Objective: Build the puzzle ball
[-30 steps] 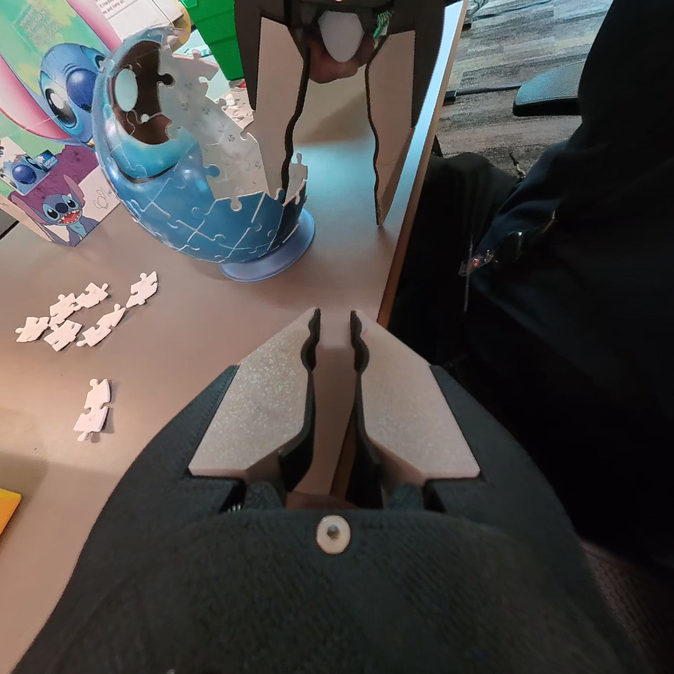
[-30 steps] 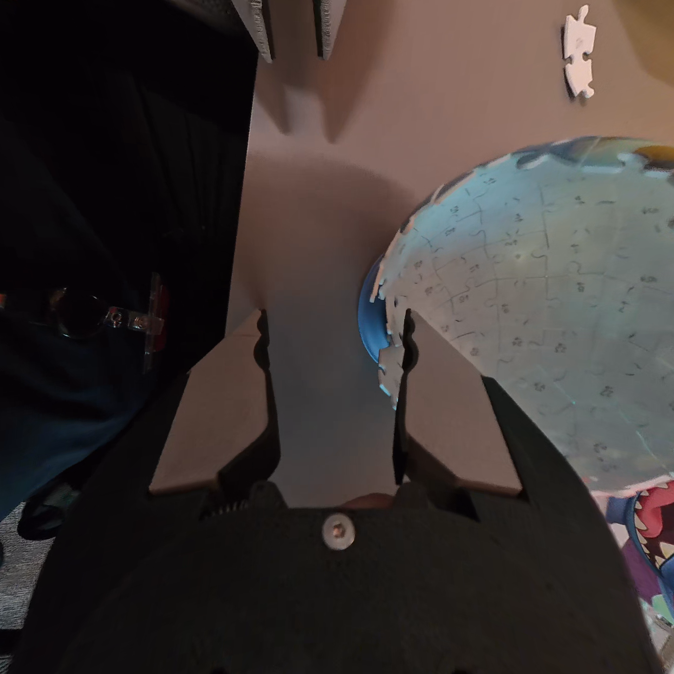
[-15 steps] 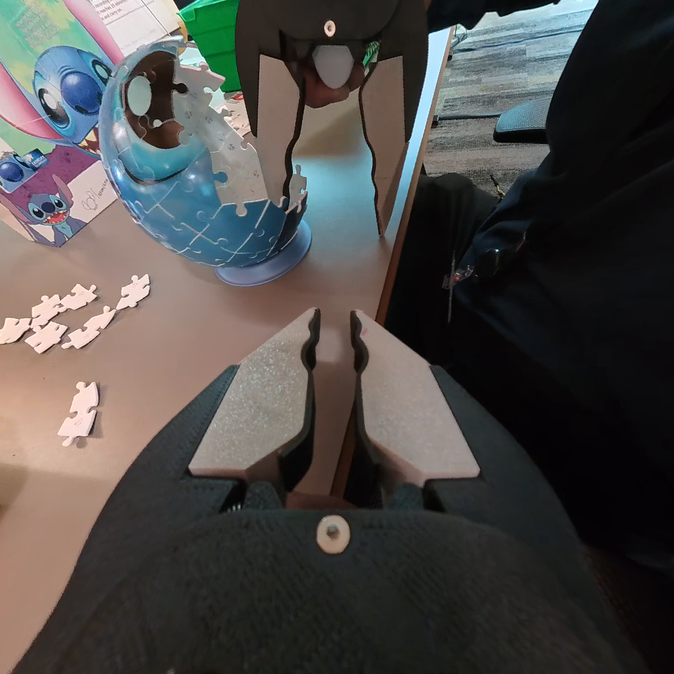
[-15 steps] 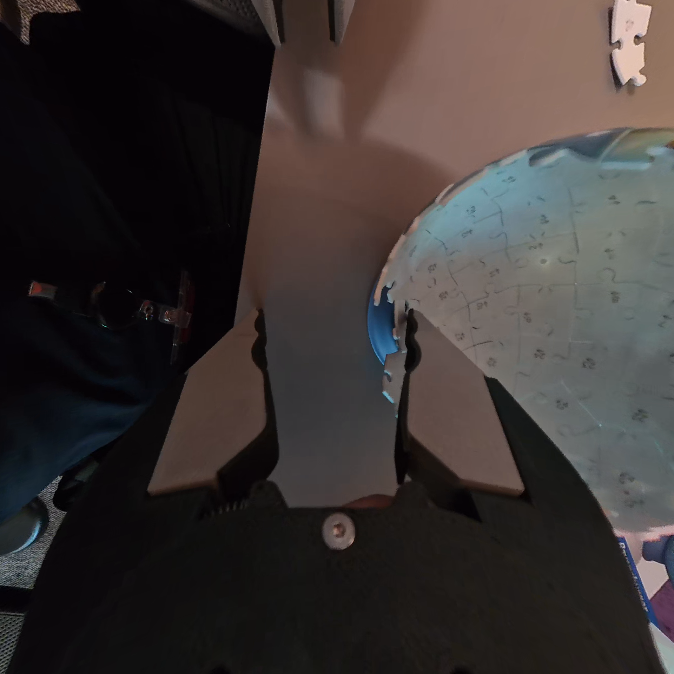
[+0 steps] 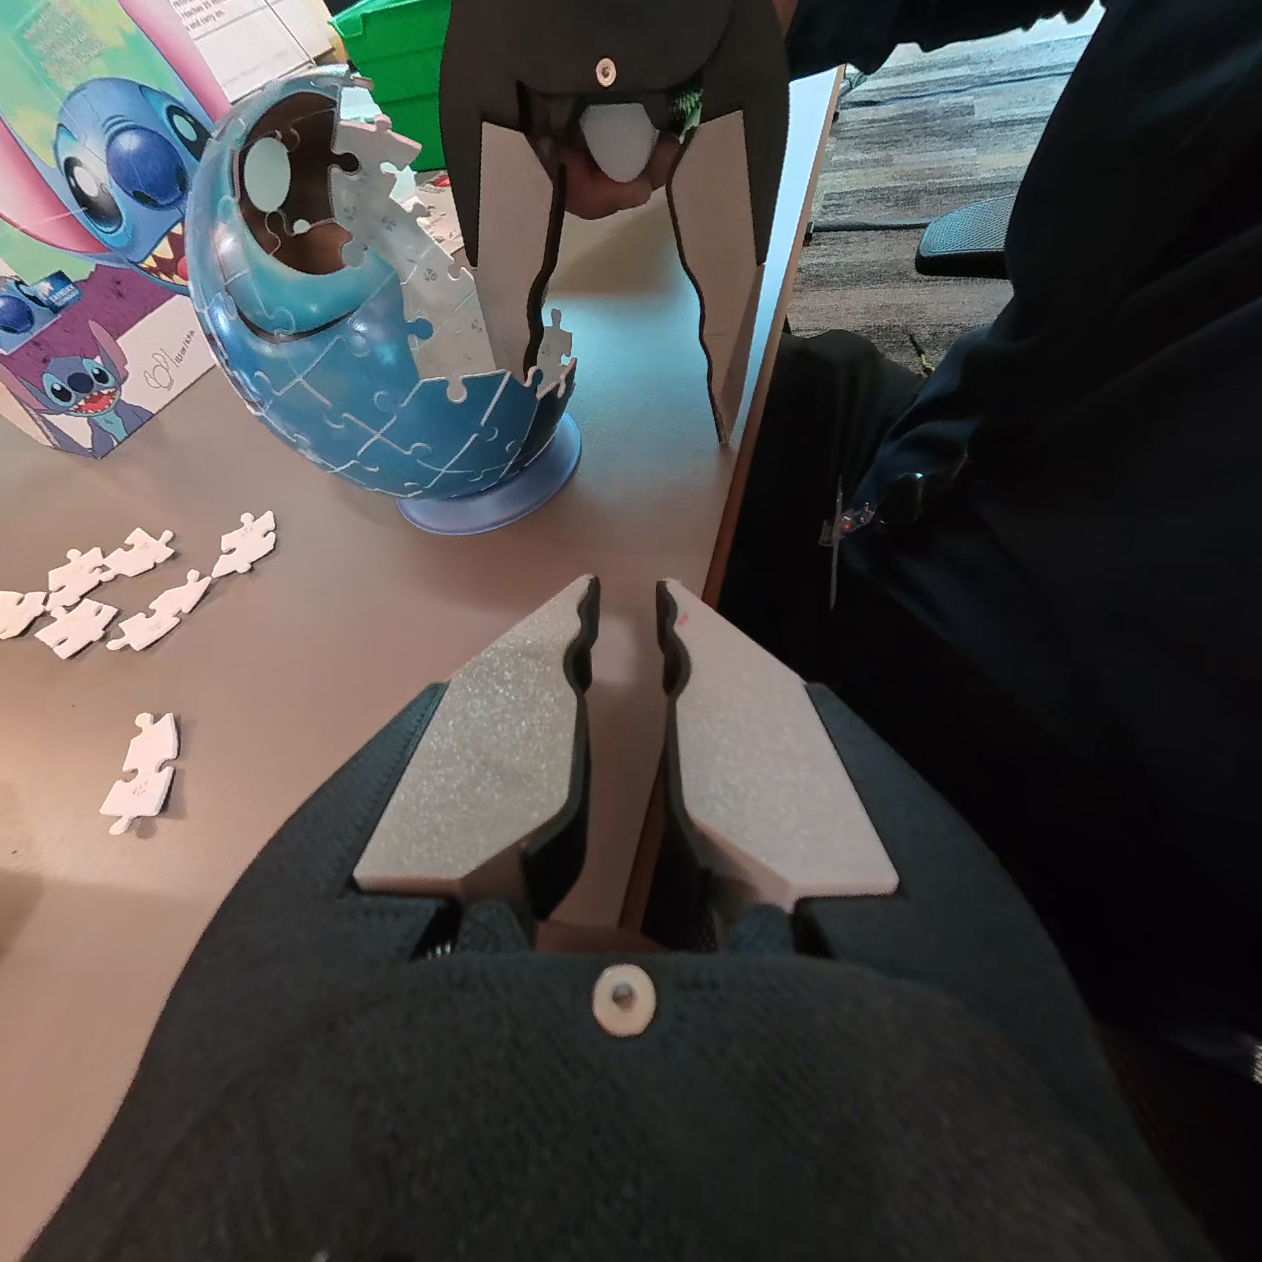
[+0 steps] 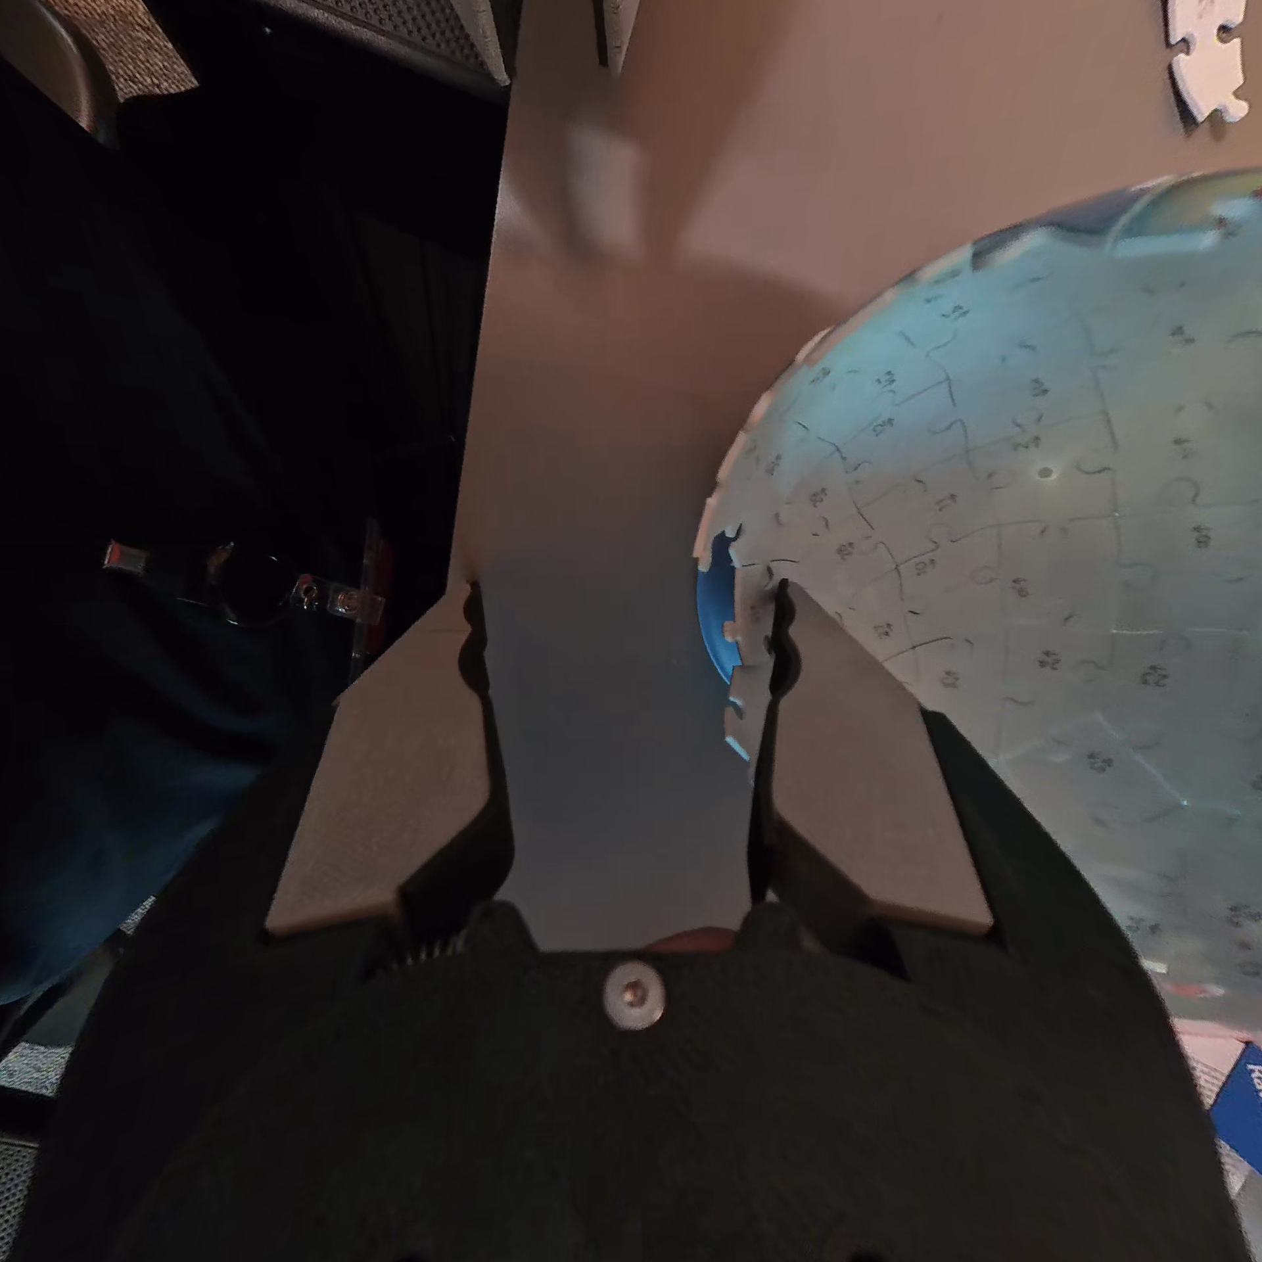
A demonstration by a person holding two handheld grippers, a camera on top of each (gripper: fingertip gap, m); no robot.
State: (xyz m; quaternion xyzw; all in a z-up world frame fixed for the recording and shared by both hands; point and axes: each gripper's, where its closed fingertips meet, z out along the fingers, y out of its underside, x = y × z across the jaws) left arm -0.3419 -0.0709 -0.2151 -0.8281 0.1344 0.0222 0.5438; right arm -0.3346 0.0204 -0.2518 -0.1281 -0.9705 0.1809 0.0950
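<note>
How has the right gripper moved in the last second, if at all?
Yes. The right gripper has tilted: in the left wrist view its body sits lower against the green bin, its tips still at the ball rim.

The puzzle ball [image 5: 382, 382] is a half-built blue shell and stands tilted on a round blue base [image 5: 492, 505] near the table edge. Its top is open and the pale inside [image 6: 1024, 546] shows. One piece [image 5: 554, 348] sticks up from the rim. Loose white pieces [image 5: 123, 594] lie well apart from it.
</note>
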